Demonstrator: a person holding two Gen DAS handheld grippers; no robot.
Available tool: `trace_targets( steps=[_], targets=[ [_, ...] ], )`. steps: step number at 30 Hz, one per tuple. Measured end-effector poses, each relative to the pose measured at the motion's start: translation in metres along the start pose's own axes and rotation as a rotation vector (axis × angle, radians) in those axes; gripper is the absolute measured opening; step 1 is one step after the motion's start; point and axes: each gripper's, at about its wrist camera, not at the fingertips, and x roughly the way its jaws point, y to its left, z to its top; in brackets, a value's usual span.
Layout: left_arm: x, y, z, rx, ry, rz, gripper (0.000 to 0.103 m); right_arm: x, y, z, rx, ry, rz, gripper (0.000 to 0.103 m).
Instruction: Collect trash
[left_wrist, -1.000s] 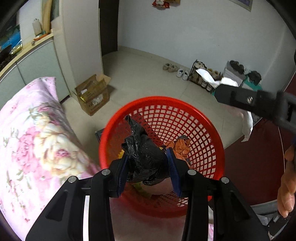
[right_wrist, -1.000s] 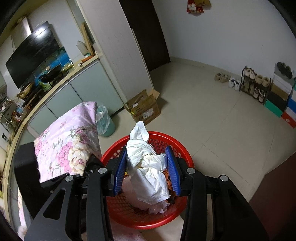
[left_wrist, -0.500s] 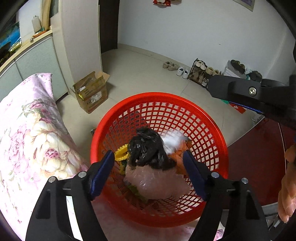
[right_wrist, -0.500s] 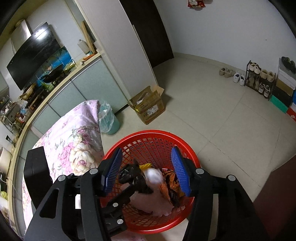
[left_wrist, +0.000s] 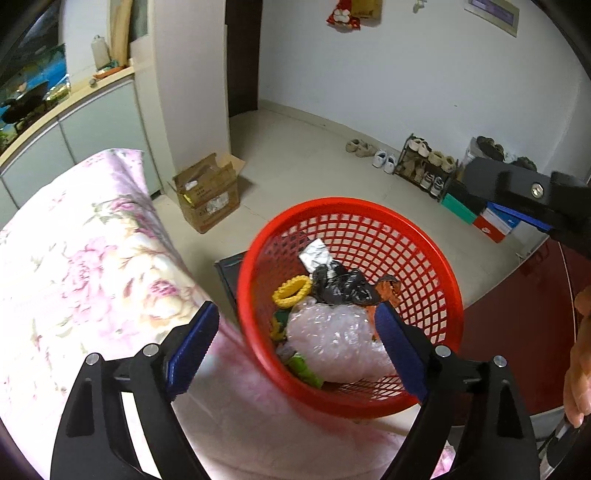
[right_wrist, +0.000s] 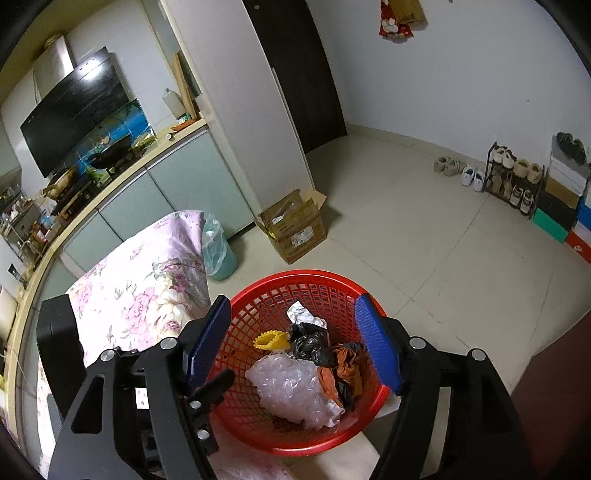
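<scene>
trash (left_wrist: 332, 332) in basket (left_wrist: 424, 251) | box (left_wrist: 208, 197) behind | quilt (left_wrist: 85, 258) left

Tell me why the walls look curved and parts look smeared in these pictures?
Left wrist view: fisheye bends the walls, dark corners, and the red basket rim smears with motion blur at its left. Right wrist view: same bending, but the basket is sharp under soft, even light.
</scene>
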Motion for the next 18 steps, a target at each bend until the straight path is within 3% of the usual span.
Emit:
trace_targets(
  steps=[3,12,14,18],
  targets=[
    [-0.011,0.006,-0.002,-0.011,-0.024,0.033,0.083,-0.009,0.003,-0.004,-0.017,-0.027,-0.015,0.076],
    [-0.048,0.023,-0.008,-0.033,-0.115,0.137,0.085,-0.019,0.014,-0.02,-0.064,-0.044,-0.049,0.078],
    [-0.057,0.025,-0.011,-0.034,-0.132,0.154,0.085,-0.022,0.017,-0.027,-0.071,-0.051,-0.055,0.084],
    [-0.076,0.032,-0.02,-0.063,-0.171,0.202,0.087,-0.03,0.029,-0.039,-0.099,-0.062,-0.063,0.086]
  ],
)
